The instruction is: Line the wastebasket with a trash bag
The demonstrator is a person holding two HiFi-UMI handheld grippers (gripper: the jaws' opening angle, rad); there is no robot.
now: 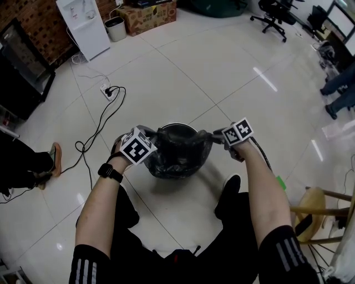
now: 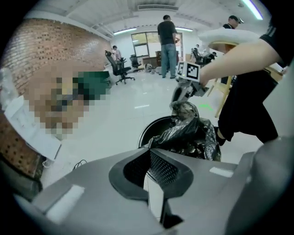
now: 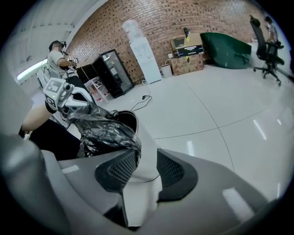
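Note:
A round black wastebasket (image 1: 176, 126) stands on the white tile floor in front of me, and a crumpled black trash bag (image 1: 180, 148) is draped over and into it. In the head view my left gripper (image 1: 151, 133) is at the basket's left rim and my right gripper (image 1: 217, 136) at its right rim, with the bag stretched between them. The left gripper (image 2: 150, 150) is shut, and the bag's edge (image 2: 181, 133) runs right up to its tips. The right gripper (image 3: 147, 160) stands open; the bag (image 3: 108, 133) hangs over its left finger (image 3: 120, 169), and floor shows in the gap.
A black cable and a power strip (image 1: 109, 91) lie on the floor to the upper left. A wooden stool (image 1: 316, 208) stands at the right. A water dispenser (image 1: 83, 25), a small bin (image 1: 115, 29) and a cardboard box (image 1: 147, 16) line the far wall. People stand at the right edge (image 1: 338, 89).

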